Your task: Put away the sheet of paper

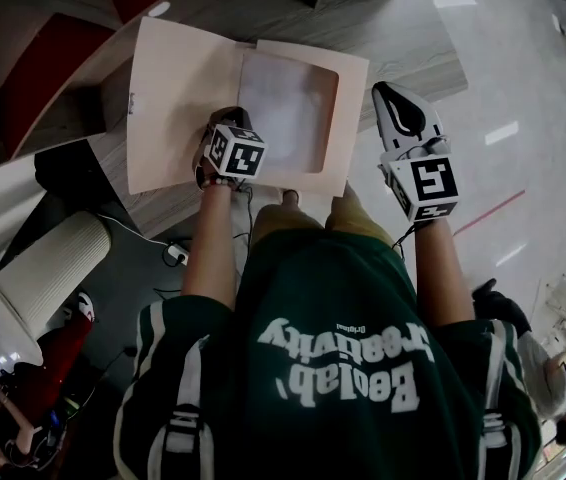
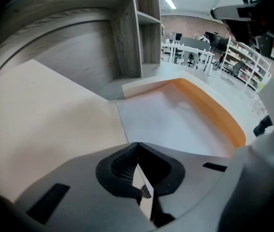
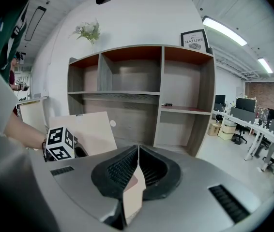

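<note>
A beige folder [image 1: 178, 98] lies open on a wooden surface, and a white sheet of paper [image 1: 288, 103] rests in its right half. My left gripper [image 1: 231, 118] hangs over the folder's near edge by the crease. In the left gripper view its jaws [image 2: 138, 144] meet at the sheet's [image 2: 175, 124] left border. Whether they pinch an edge is hidden. The right gripper [image 1: 385, 90] hovers right of the folder over the floor. It [image 3: 138, 146] is shut on nothing and points at the shelves, with the folder [image 3: 93, 129] off to its left.
A wooden shelf unit [image 3: 142, 95] rises behind the folder. A white ribbed cylinder [image 1: 53, 268] and a cable [image 1: 173, 253] sit at the lower left. A red cushion [image 1: 48, 68] lies left of the folder. Light floor [image 1: 523, 88] spreads to the right.
</note>
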The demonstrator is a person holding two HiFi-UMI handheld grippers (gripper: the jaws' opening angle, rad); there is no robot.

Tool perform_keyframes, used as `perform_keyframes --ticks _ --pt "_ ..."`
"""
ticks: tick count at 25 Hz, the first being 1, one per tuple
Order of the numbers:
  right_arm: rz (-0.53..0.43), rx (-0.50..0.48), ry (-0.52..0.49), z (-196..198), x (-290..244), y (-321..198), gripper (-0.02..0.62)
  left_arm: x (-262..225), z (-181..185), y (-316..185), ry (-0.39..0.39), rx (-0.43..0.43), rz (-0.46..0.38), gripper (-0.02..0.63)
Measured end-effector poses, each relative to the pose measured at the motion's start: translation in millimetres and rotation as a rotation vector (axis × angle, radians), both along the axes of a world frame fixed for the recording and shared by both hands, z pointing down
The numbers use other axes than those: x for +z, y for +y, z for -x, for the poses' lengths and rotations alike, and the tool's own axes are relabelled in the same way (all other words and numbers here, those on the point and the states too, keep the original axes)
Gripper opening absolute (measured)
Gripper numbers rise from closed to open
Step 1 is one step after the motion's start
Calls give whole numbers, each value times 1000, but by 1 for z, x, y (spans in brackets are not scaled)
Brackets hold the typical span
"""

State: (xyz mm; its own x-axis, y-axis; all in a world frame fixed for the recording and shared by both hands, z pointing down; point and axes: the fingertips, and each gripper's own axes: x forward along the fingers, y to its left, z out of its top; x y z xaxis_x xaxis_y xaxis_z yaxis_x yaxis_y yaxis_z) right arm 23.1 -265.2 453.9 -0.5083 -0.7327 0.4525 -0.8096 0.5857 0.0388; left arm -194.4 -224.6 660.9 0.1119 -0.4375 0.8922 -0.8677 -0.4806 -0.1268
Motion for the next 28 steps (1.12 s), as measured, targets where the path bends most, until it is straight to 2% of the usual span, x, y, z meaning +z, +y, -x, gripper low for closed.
perform_keyframes --ticks 11,23,28 --pt "26 2 14 -8 9 -10 37 40 -16 10 2 57 155 18" --pt "33 -10 11 -5 13 -16 37 42 -46 8 35 128 160 18" --pt "9 -33 8 -4 13 -18 35 43 -53 9 50 130 162 18"
